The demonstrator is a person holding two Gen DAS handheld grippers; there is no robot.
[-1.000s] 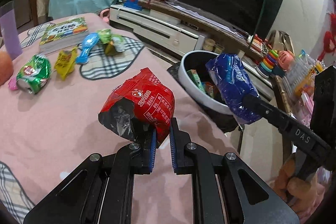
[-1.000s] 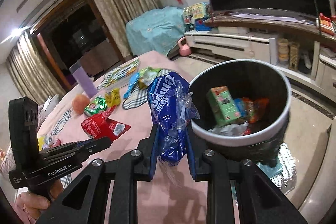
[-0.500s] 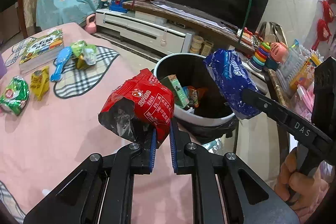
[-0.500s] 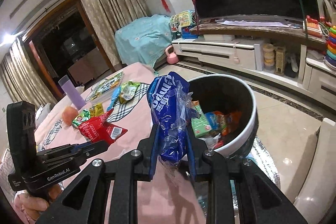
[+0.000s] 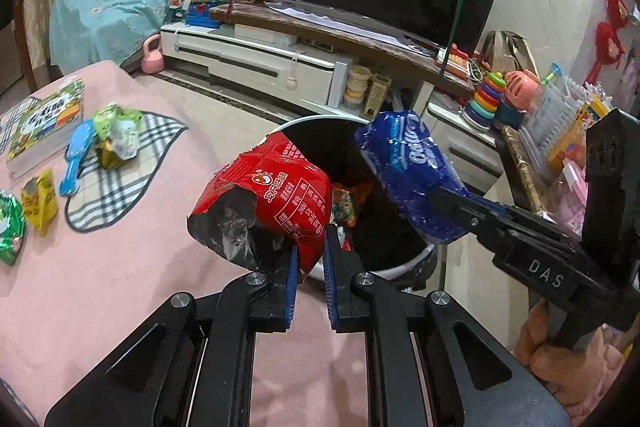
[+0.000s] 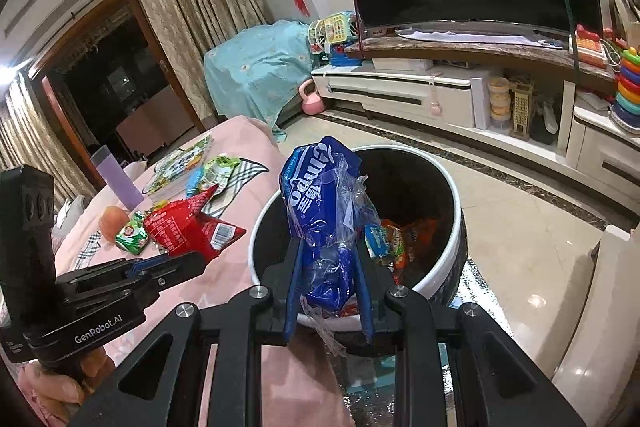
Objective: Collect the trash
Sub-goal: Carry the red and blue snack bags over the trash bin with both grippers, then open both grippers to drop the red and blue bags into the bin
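Both tools were clamped on wrappers beside the bin: the left tool [image 5: 310, 269] pinched the lower corner of a red snack bag [image 5: 276, 203] between its blue pads, the bag's torn dark mouth sagging to the left, held above the edge of the pink worktop [image 5: 100, 279] and just short of the bin's near rim; the right tool [image 6: 330, 291] gripped a crumpled blue wrapper [image 6: 324, 211] with loose clear film, upright between its fingers, over the near rim of the bin; seen from the left wrist, that same blue wrapper [image 5: 408, 175] hung over the right side of the bin opening, close to the red bag but apart from it; the round bin [image 6: 448, 263], white-rimmed and dark inside, stood on the floor against the worktop's edge, with orange and blue packets [image 6: 392, 235] lying in its bottom; further back on the worktop lay a checked mat [image 5: 116, 179] carrying a green wrapper [image 5: 116, 131] and a blue spoon-shaped piece [image 5: 76, 159]; a book [image 5: 44, 123] sat beside the mat; a yellow wrapper [image 5: 40, 201] and a crushed green can [image 5: 10, 227] rested near the left edge; a purple cup [image 6: 116, 179] stood upright near a peach-coloured fruit [image 6: 114, 221].
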